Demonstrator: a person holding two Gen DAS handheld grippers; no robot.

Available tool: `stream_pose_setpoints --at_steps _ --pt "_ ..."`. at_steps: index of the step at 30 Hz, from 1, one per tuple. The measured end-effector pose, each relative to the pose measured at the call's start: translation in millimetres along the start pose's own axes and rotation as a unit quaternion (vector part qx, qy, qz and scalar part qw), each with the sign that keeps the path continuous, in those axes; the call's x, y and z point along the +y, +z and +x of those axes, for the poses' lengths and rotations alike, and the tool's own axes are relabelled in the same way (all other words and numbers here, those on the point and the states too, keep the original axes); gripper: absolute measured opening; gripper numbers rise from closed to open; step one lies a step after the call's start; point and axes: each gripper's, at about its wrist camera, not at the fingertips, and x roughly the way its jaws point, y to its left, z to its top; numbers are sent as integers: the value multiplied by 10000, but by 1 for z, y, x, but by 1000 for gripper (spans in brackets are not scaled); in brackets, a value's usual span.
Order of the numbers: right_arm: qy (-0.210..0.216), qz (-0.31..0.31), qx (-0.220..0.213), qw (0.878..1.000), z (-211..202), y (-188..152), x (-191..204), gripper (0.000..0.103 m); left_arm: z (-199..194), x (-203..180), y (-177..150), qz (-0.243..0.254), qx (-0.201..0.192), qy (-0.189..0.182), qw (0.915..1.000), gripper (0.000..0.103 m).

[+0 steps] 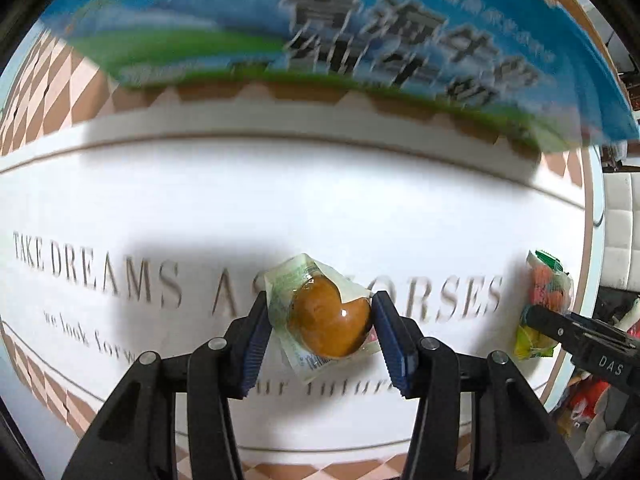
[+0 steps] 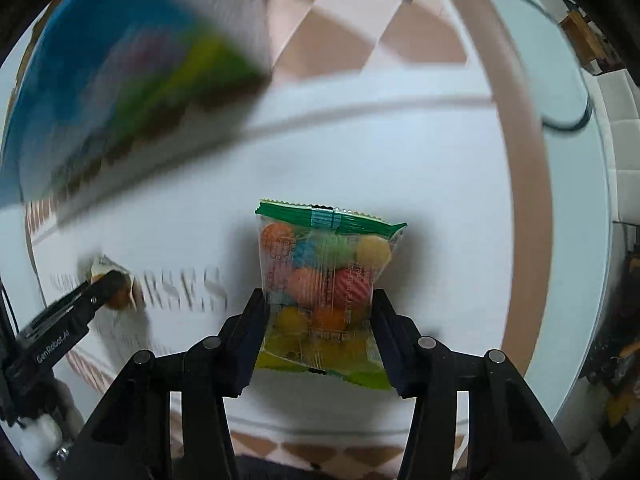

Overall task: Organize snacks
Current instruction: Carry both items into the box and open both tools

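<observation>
Closest to you, your left hand-held gripper (image 1: pixel 322 330) is clamped on a brown, egg-shaped snack sealed in a clear and pale green plastic wrapper (image 1: pixel 328 320); its blue-padded fingers (image 1: pixel 256 344) press the packet from both sides, and the packet sits up between them, above the worktop. Your right hand-held gripper (image 2: pixel 318 326) is clamped on a clear plastic bag of coloured ball-shaped candies with a green crimped top seal (image 2: pixel 324 276), the fingers squeezing the lower half of the bag while the sealed edge points away from you. From the left wrist view, that same bag shows at the right edge, well apart from the egg-shaped snack. Beneath both lies the white worktop with grey printed lettering and a brown-and-pink diamond border (image 1: pixel 360 208). Farther off stands a large blue and green printed carton with a serrated brown cardboard edge (image 1: pixel 360 32), blurred in both views, resting on the worktop's far part.
</observation>
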Motion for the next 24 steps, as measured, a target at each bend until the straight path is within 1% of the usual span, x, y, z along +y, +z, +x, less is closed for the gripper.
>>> stream_pose_setpoints --at_steps 2,3,4,5,6,7,8,9,10,11,12,13,15,16,17,19,20,21,22,23,24 --pt "-45 -47 20 10000 3 -8 6 54 2 7 -9 -64 70 -120 9999 48" --pt "-63 -44 18 10000 3 -8 7 55 6 20 -20 -134 111 -194 9997 48" --pt "-44 30 26 10000 3 -8 8 56 7 30 -24 -269 177 -322 9990 48" --pt "-10 85 60 9999 3 -6 10 57 7 40 -26 -515 283 -549 9968 48" --pt "84 177 129 9997 4 -4 11 62 5 50 -22 -738 354 -779 9936 48" --pt "147 224 165 9995 7 -7 0 72 5 62 -22 -935 418 -963 9901 48" --pt "192 253 190 9993 8 -8 -2 76 6 72 -22 -1188 514 -1136 9851 51" --pt "207 248 175 9993 8 -9 -3 80 8 82 -24 -1407 622 -1282 9797 59" --pt "203 232 144 9994 6 -8 -3 81 9 93 -22 -1648 739 -1523 9717 61" --pt "195 209 107 9995 6 -8 2 82 10 99 -22 -1780 800 -1648 9668 62" --pt "181 195 86 9996 5 -8 3 85 10 104 -22 -1914 860 -1729 9623 62" --pt "179 202 80 9996 5 -8 3 87 9 104 -12 -1983 906 -1759 9600 62" --pt "215 215 101 9995 10 -8 7 88 12 111 -9 -2088 1021 -1774 9563 62" --pt "201 225 111 9995 12 -10 12 88 14 109 2 -2119 1067 -1747 9556 62" --pt "188 236 111 9995 14 -10 14 88 15 110 5 -2127 1097 -1706 9558 63" --pt "161 266 100 9995 20 -13 19 88 11 108 7 -2099 1024 -1549 9599 63" --pt "137 278 97 9995 33 -10 19 88 9 106 8 -2038 982 -1473 9629 63" --pt "91 305 102 9994 33 -11 20 88 6 102 12 -1943 924 -1382 9668 63" --pt "59 339 101 9994 34 -10 18 88 0 94 26 -1796 894 -1234 9719 63" --pt "55 399 80 9992 35 -11 19 87 -2 87 30 -1614 875 -1101 9768 63" --pt "50 430 69 9990 37 -12 19 87 -4 80 34 -1470 853 -1008 9803 60"
